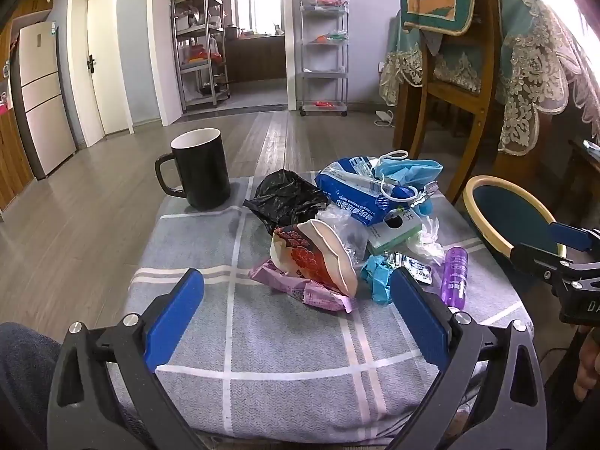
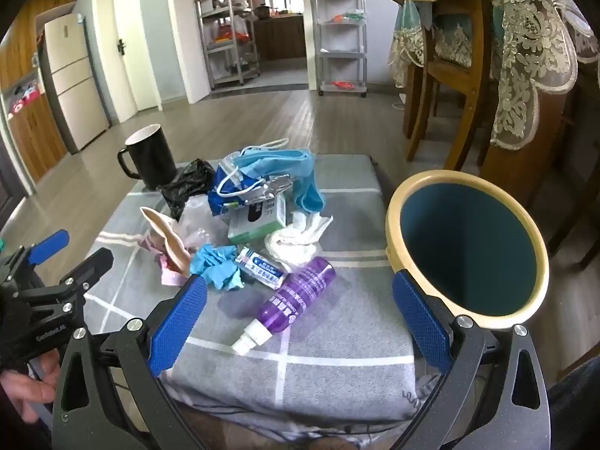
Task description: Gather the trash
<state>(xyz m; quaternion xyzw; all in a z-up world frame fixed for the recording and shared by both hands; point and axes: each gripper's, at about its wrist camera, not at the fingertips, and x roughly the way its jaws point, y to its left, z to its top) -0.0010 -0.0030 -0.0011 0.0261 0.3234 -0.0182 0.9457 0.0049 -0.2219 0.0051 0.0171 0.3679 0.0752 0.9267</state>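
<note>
Near cloth (image 2: 300,375) bare — trash heap (image 1: 337,232) ahead, bin (image 2: 465,247) right.

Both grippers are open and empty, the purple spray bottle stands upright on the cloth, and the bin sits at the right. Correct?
Not quite: the purple spray bottle lies on its side, as the right wrist view shows. Both grippers, left and right, are open and empty; the bin sits right.

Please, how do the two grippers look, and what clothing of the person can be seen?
Both the left gripper and the right gripper have dark grey frames, silver bolts and blue textured pads. White lettering marks the left gripper's body. Dark blue denim-like cloth shows at the lower edge.
</note>
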